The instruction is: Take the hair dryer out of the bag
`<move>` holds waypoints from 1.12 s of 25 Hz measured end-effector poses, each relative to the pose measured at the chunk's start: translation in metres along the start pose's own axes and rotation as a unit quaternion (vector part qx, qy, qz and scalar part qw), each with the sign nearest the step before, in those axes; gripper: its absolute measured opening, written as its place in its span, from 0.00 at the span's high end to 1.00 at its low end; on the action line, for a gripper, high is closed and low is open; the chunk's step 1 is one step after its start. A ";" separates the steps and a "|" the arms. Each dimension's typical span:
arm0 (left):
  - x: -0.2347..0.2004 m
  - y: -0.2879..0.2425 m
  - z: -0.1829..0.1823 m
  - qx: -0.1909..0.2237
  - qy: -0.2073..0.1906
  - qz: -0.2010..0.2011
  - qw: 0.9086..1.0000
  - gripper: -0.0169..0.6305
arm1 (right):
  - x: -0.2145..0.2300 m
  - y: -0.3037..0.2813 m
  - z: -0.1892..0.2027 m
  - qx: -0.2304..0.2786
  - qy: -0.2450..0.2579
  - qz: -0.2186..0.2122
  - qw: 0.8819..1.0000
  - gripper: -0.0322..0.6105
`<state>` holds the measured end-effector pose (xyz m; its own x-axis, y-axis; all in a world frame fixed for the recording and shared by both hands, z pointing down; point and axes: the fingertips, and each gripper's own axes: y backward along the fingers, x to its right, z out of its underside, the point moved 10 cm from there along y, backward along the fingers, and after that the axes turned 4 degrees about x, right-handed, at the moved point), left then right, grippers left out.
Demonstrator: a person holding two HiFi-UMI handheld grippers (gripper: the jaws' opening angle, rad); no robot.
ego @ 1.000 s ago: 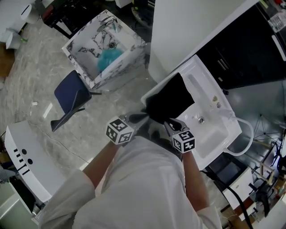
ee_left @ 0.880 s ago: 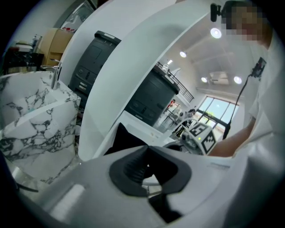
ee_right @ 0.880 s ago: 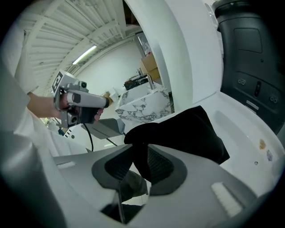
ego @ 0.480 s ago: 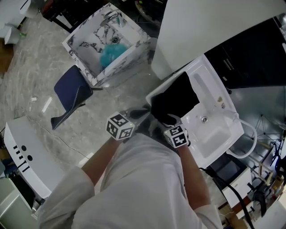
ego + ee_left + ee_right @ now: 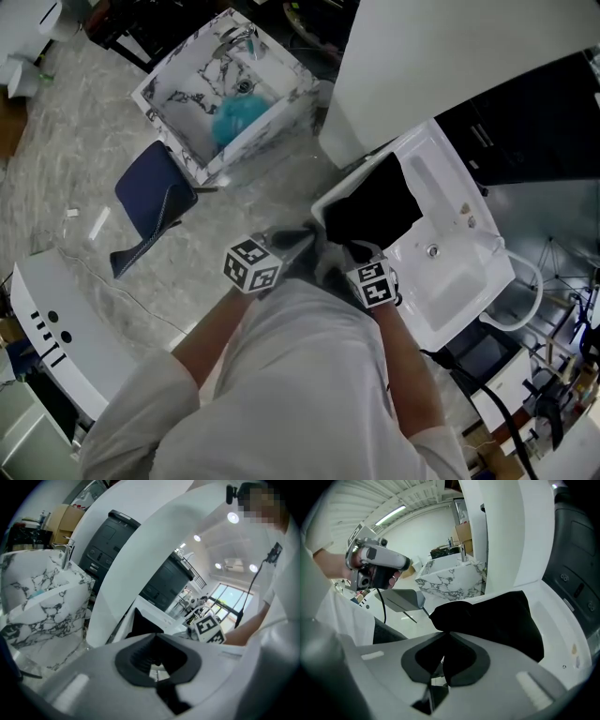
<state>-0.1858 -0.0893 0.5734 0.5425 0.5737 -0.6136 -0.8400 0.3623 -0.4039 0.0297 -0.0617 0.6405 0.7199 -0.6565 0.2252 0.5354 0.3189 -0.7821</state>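
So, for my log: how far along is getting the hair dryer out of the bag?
Done: nothing; the bag lies on the sink, no dryer showing. In hand: the right gripper has just been closing on its edge. Remaining: open it, pull the dryer out.

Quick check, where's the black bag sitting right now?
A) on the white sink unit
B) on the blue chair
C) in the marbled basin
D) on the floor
A: the black bag lies on top of the white sink unit, well away from the marbled basin and the chair.
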 end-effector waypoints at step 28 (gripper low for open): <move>0.027 -0.136 0.030 -0.147 -0.111 0.030 0.982 0.88 | 0.065 0.061 -0.031 0.080 -0.140 0.027 0.987 0.92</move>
<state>-0.0568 -0.1012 0.6320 0.4489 0.7457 -0.4923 -0.8137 0.1134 -0.5702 0.0955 -0.1064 0.5896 0.8306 -0.4290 0.3552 0.5403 0.4658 -0.7008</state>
